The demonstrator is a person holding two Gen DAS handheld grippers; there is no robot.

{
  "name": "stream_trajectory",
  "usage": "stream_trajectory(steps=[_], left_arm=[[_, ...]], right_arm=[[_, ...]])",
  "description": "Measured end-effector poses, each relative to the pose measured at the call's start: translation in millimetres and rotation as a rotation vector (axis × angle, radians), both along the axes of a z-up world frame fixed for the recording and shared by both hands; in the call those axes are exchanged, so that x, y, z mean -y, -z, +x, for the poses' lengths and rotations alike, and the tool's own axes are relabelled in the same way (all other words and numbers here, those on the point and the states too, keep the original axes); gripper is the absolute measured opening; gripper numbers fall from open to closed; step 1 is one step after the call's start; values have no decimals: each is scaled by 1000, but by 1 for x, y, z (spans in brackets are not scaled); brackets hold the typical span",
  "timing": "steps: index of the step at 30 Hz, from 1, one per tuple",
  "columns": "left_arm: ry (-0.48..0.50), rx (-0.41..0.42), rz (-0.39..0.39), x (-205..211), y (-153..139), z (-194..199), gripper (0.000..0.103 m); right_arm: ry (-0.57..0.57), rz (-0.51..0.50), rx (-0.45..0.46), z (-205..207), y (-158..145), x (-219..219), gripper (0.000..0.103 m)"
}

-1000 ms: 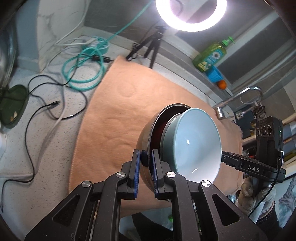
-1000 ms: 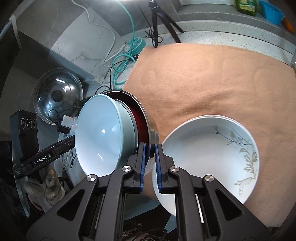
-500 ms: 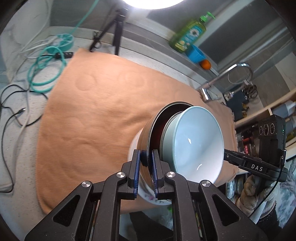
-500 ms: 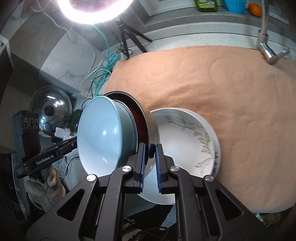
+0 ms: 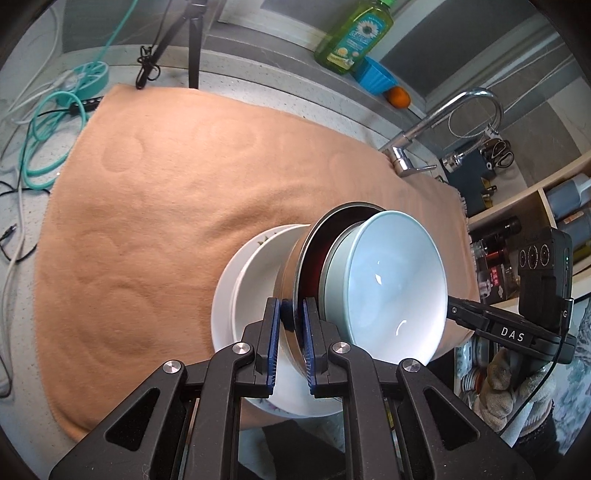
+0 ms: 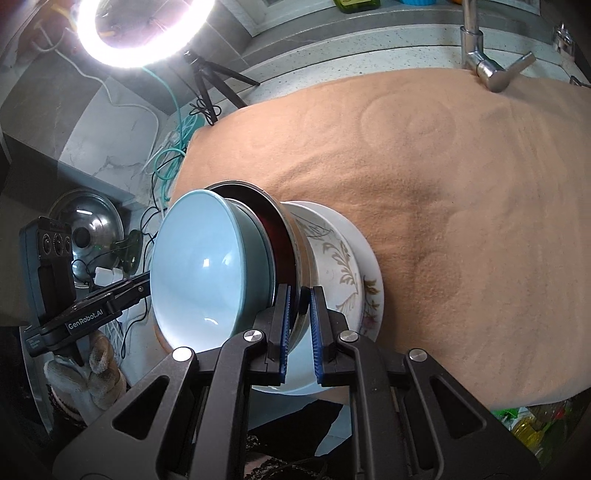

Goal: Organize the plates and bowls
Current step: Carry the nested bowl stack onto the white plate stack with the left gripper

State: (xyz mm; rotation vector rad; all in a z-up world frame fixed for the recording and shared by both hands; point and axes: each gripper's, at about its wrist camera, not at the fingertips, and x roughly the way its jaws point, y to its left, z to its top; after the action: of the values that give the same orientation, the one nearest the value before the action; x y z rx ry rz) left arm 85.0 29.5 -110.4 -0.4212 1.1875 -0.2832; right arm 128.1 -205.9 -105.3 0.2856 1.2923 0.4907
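Left wrist view: nested pair, pale blue bowl (image 5: 391, 288) sitting inside a steel bowl (image 5: 295, 273) with a dark red inside, held tilted in the air at about 4 o'clock of frame, over the white floral plate (image 5: 236, 295) that lies on the peach cloth (image 5: 155, 192). Left gripper (image 5: 290, 347) has its fingers clamped on the steel bowl's rim, blue pads on both sides of the wall. Right wrist view: right gripper (image 6: 299, 328) clamped on the same rim from the opposite side, so both hands carry the stack; plate (image 6: 354, 266) shows at 3 o'clock of the bowls, with a shallow floral dish on it, I think. Whether the steel bowl's base touches the plate yet, cannot tell. Progress call: bowls already nested, stack brought over the plate, so stacking looks late; left to do is lowering level, seating it and letting go. No other loose dishes visible on the cloth. Outward: faucet (image 5: 443, 122) at 2 o'clock, soap bottle (image 5: 354, 33) at 12, teal cable (image 5: 48, 122) at 10, ring light (image 6: 140, 29) at 11 in the right view.
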Motion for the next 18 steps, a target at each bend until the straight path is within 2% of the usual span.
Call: stream_trajectory(steps=[18], left_arm=[[13, -28, 21, 9, 7, 4, 10]], right_arm=[[7, 6, -22, 0, 14, 4, 10]])
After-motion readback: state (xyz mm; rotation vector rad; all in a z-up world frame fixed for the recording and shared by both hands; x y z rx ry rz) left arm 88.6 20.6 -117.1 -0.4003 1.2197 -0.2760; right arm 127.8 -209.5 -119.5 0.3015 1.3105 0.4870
